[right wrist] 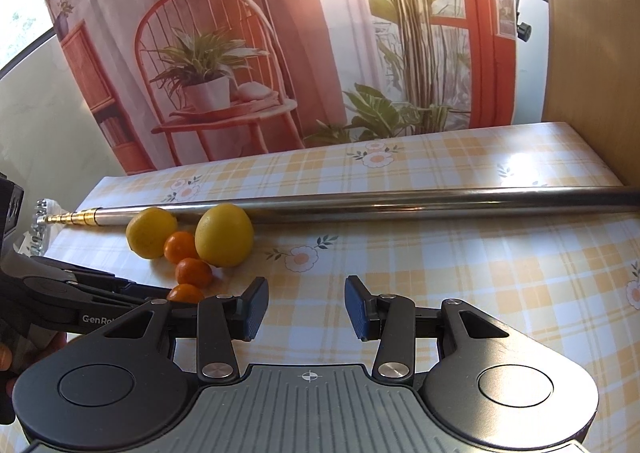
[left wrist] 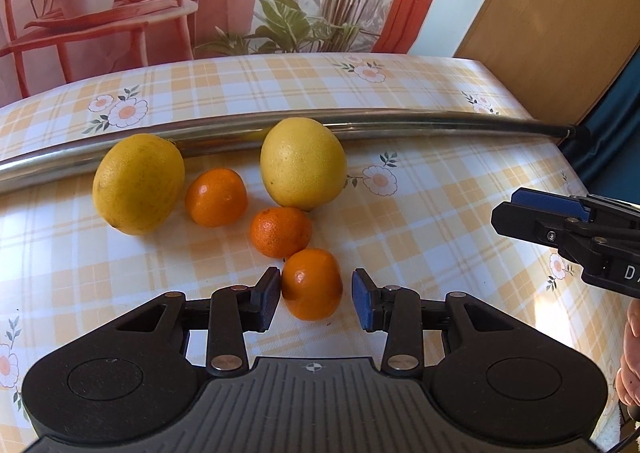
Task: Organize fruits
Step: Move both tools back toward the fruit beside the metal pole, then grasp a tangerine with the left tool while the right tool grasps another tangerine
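Two large yellow citrus fruits (left wrist: 138, 183) (left wrist: 303, 163) lie against a metal pole. Three mandarins sit in front of them: one between the yellow fruits (left wrist: 216, 197), one further forward (left wrist: 281, 232), and the nearest mandarin (left wrist: 312, 284). My left gripper (left wrist: 315, 303) is open around the nearest mandarin, which lies close to the left pad (left wrist: 267, 303). My right gripper (right wrist: 306, 307) is open over bare cloth, with nothing between its fingers. It stands to the right of the fruit group (right wrist: 194, 272).
A long telescopic metal pole (left wrist: 360, 125) lies across the table behind the fruit. The table (right wrist: 480, 273) has a yellow checked cloth with daisies. A printed backdrop hangs at the far edge, and a wooden panel (left wrist: 560, 13) stands at the right.
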`<action>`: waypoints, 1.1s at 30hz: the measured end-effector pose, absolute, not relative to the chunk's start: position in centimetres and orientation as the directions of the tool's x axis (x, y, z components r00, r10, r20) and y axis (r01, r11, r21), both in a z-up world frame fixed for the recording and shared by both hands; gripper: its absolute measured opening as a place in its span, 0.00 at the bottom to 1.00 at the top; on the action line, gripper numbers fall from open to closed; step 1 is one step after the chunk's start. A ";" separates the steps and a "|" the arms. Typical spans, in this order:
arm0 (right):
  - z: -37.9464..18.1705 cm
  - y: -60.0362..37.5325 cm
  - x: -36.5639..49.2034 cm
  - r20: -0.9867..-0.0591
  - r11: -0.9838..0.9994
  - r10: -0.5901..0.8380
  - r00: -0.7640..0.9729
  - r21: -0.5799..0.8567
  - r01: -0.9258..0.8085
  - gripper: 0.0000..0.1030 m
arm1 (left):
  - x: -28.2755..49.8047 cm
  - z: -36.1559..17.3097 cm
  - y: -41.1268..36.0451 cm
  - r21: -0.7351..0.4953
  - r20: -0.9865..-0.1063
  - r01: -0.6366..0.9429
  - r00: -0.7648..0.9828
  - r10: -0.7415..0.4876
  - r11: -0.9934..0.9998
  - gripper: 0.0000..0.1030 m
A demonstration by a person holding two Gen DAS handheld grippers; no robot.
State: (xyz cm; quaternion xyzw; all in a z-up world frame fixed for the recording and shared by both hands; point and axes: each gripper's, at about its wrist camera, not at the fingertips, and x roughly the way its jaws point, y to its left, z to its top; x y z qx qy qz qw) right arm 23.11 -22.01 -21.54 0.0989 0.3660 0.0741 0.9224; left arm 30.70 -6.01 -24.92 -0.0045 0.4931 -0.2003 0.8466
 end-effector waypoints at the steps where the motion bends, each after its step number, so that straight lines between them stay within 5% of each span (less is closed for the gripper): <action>1: -21.6 -22.0 23.2 -0.662 0.969 0.210 0.719 0.238 -0.064 0.39 | 30.8 -25.1 -6.1 -0.205 -0.837 0.336 0.426 -0.342 0.919 0.39; 16: -23.4 -17.5 25.0 -0.686 0.949 0.312 0.657 0.250 -0.190 0.40 | 27.1 -20.7 -0.3 -0.256 -0.762 0.199 0.560 -0.324 0.946 0.34; 21: -23.7 -14.9 26.7 -0.667 0.929 0.370 0.646 0.273 -0.249 0.40 | 24.7 -19.3 3.5 -0.205 -0.750 0.091 0.625 -0.216 0.974 0.34; 33: -26.0 -13.5 30.2 -0.656 0.893 0.424 0.625 0.420 -0.164 0.40 | 22.6 -18.2 6.5 -0.159 -0.730 0.006 0.672 -0.122 0.987 0.34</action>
